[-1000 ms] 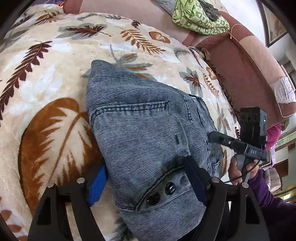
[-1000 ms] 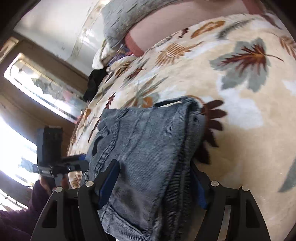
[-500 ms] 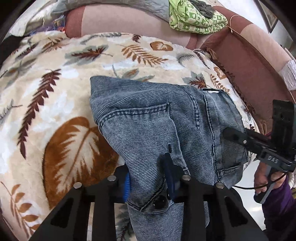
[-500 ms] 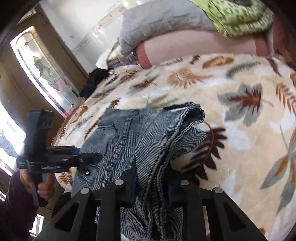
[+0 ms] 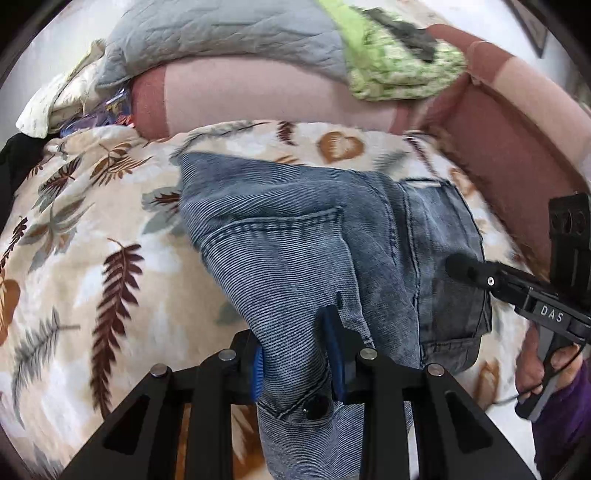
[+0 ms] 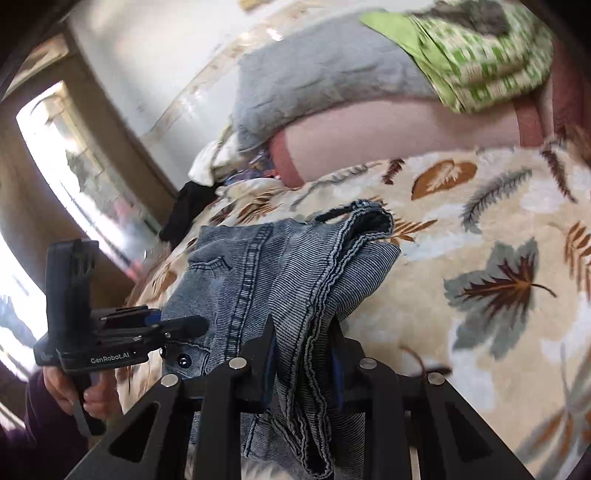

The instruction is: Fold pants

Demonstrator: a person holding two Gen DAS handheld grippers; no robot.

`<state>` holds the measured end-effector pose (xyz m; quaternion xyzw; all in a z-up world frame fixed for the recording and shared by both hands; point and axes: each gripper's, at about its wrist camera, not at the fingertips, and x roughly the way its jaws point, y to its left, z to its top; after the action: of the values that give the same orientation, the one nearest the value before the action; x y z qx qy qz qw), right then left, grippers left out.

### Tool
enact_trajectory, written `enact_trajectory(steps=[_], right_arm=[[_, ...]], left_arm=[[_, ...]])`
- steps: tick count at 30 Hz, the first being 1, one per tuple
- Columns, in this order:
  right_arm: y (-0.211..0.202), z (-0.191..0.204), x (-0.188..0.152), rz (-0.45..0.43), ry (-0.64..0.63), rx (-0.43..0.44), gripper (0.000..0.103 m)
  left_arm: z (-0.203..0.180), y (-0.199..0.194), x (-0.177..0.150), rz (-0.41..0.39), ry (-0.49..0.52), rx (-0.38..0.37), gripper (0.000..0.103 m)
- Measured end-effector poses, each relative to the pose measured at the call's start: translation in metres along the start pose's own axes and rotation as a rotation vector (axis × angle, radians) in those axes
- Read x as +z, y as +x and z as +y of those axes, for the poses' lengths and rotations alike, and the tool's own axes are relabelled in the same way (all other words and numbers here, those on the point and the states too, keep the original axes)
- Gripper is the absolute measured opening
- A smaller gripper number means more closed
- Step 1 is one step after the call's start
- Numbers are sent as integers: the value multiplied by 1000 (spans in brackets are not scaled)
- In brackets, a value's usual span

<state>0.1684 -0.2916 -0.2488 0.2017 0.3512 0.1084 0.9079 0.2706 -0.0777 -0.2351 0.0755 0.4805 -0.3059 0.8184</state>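
Observation:
The folded blue denim pants [image 5: 295, 236] lie on a leaf-print blanket [image 5: 92, 258]. My left gripper [image 5: 295, 354] is shut on the waistband end, near the dark buttons, and lifts it off the blanket. In the right wrist view my right gripper [image 6: 303, 354] is shut on the stacked hem edges of the pants [image 6: 295, 280]. Each gripper also shows in the other's view: the right one [image 5: 517, 288] at the pants' right side, the left one [image 6: 122, 343] at their left side.
A pink sofa back [image 5: 258, 96] runs along the far edge of the blanket. On it lie a grey quilt [image 5: 221, 33] and a green patterned cloth [image 5: 399, 66]. A window [image 6: 55, 184] is at the left in the right wrist view.
Both grippers went from open around the pants to shut on them. Both have since lifted and drawn back, raising the near edge of the pants off the blanket.

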Motion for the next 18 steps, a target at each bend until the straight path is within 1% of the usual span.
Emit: enact_trajectory(steps=[2,3,4,5,6,7,8,10,13,15,17,18], right_arm=[[30,-18,6,31,45,-39,34],[48,-29,6,55,62,-68,46],[66,-42,3,86,82,-110,53],[83,-55,-3,126,103,-171,59],[93,-63,-9,157,116,-208,60],[93,-67,-15,140,115,-195,60],[88,-65,-18,115,98,-195,61],[75,-56,-21,111,57,-209,61],[41,-38,-25,52,9,-176,61],[16,-22,-28,24,-10,-155,61],[-13,-3,-32,-19,-40,-136,61],[-25,8,-34,-38,-59,-134,61]], left_arm=[[15,36,4,63,-35,82,33],[23,54,3,103,-63,125,33],[30,71,-1,141,-85,168,38],[34,78,-6,152,-103,174,44],[35,78,-10,141,-119,176,44],[33,71,-14,118,-116,181,44],[29,63,-16,100,-103,190,45],[21,41,-22,62,-83,221,50],[7,4,-32,-2,-60,214,51],[-3,-18,-41,-38,-58,214,59],[-18,-46,-53,-95,-57,232,75],[-26,-59,-58,-124,-53,249,78]])
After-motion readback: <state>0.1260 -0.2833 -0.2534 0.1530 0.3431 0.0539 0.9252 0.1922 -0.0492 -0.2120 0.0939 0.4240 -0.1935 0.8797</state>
